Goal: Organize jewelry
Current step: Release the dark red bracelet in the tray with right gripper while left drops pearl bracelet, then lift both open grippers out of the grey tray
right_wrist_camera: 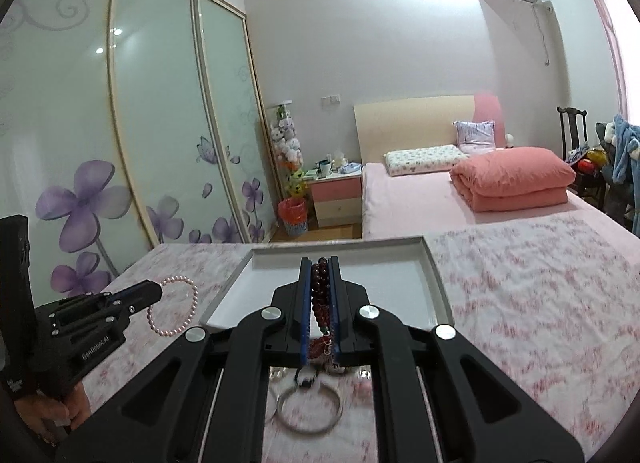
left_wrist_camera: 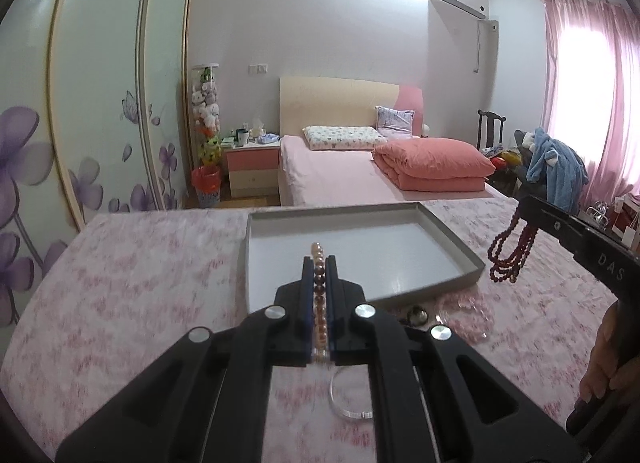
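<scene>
Left tongs (left_wrist_camera: 319, 263) pinching pearl bracelet (right_wrist_camera: 173, 308); right tongs (right_wrist_camera: 320, 263) pinching dark red bead necklace (left_wrist_camera: 510, 251). Empty grey tray (left_wrist_camera: 448, 239) just ahead. Clear bangle (right_wrist_camera: 310, 407), other pieces below, unsorted.

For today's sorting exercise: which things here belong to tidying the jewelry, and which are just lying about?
Belong to the job:
- pearl bracelet in the left gripper
- dark red beads in the right gripper
- grey tray
- bangle on the cloth

Just lying about:
- folded quilt
- pillow
- bedside cabinet
</scene>
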The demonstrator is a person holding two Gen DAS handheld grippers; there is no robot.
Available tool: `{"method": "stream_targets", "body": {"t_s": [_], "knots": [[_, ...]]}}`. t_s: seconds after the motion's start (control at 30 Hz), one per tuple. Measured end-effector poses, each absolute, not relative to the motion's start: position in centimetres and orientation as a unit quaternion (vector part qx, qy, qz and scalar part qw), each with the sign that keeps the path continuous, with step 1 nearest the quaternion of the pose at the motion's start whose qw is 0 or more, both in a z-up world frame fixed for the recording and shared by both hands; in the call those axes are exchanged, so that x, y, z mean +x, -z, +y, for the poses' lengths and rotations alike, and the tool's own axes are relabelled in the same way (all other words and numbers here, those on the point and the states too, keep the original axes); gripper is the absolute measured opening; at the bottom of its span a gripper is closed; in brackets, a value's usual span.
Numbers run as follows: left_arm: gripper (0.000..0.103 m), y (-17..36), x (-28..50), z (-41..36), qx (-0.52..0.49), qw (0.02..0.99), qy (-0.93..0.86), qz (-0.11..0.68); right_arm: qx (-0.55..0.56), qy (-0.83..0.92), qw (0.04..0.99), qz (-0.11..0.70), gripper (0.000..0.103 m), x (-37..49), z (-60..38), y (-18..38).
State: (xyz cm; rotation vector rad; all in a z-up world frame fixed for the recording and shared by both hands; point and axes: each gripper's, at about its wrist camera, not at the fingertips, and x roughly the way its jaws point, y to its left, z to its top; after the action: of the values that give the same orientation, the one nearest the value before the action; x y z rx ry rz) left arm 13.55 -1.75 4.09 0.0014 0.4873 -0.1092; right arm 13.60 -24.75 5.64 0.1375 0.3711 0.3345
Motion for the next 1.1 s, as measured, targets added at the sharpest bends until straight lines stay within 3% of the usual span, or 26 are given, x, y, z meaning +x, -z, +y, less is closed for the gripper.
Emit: {"method": "stream_targets", "body": {"t_s": [0.4,0.9,0.93,1.03,1.1], "knots": [[0.006,-2.5,22.2,-2.0,-0.011,0.962,0.054,0.268,0.067,-0.146,0.965,0.208,0.009,21.8,-23.8,-4.2],[0.007,1.9,30.1,-2.4,-0.025,0.944,0.061,0.324,0.075,-0.135,0.942,0.298,0.010,29.5,-22.5,0.2],[0.008,2.1,30.3,-2.3,-0.028,0.943,0.059,0.326,0.078,-0.136,0.940,0.304,0.013,29.7,-22.6,0.2],[0.023,2.5,30.7,-1.6,-0.044,0.940,0.057,0.334,0.082,-0.135,0.941,0.301,0.047,29.4,-23.1,0.1],[0.026,2.5,30.6,-1.2,-0.050,0.940,0.050,0.333,0.078,-0.128,0.946,0.289,0.048,28.8,-23.5,-0.2]]}}
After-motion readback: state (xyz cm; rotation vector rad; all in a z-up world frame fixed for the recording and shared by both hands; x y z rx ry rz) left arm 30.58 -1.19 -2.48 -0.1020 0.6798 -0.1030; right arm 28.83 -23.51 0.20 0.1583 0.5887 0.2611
